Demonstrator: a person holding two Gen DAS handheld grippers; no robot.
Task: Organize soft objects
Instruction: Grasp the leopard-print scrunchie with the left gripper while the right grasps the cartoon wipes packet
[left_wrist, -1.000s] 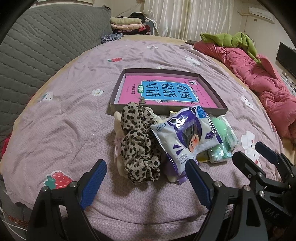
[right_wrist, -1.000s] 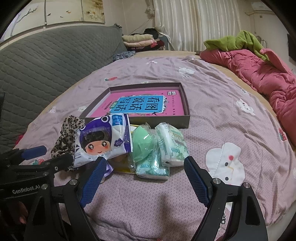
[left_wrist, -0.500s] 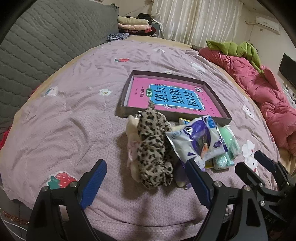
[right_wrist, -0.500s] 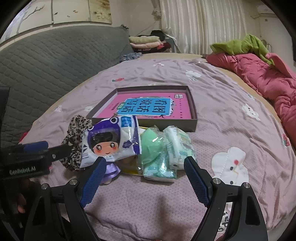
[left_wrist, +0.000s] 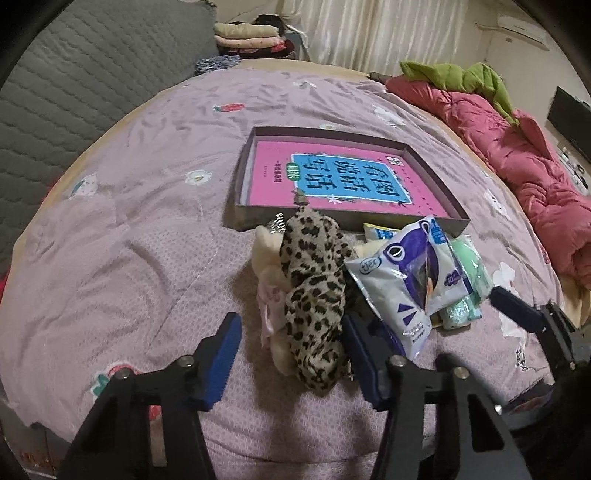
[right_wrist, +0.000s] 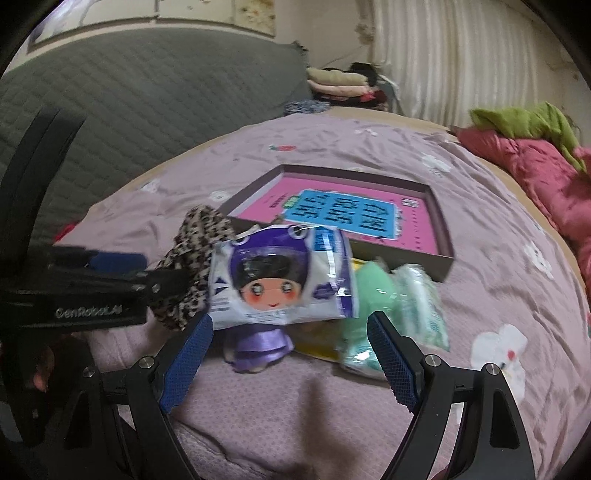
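Note:
A leopard-print cloth (left_wrist: 314, 291) lies on the bed over a cream plush (left_wrist: 267, 258), just beyond my open left gripper (left_wrist: 291, 347). Next to it on the right are a purple-and-white cartoon pack (left_wrist: 410, 280) and green soft packs (left_wrist: 467, 273). In the right wrist view my open right gripper (right_wrist: 288, 354) faces the cartoon pack (right_wrist: 280, 277), a purple doll (right_wrist: 258, 347) under it, and the green packs (right_wrist: 399, 314). The leopard cloth (right_wrist: 195, 258) lies at the left there. A shallow box (left_wrist: 240, 188) with a pink book lies behind the pile.
The pile lies on a lilac bedspread (left_wrist: 129, 240). A grey quilted headboard (left_wrist: 74, 92) is at the left. A red quilt (left_wrist: 528, 177) with a green garment is at the right. Folded clothes (left_wrist: 247, 35) are stacked far back.
Both grippers have moved closer to the pile. The left jaws have narrowed around the near end of the leopard cloth. The right view has swung left toward the cartoon pack.

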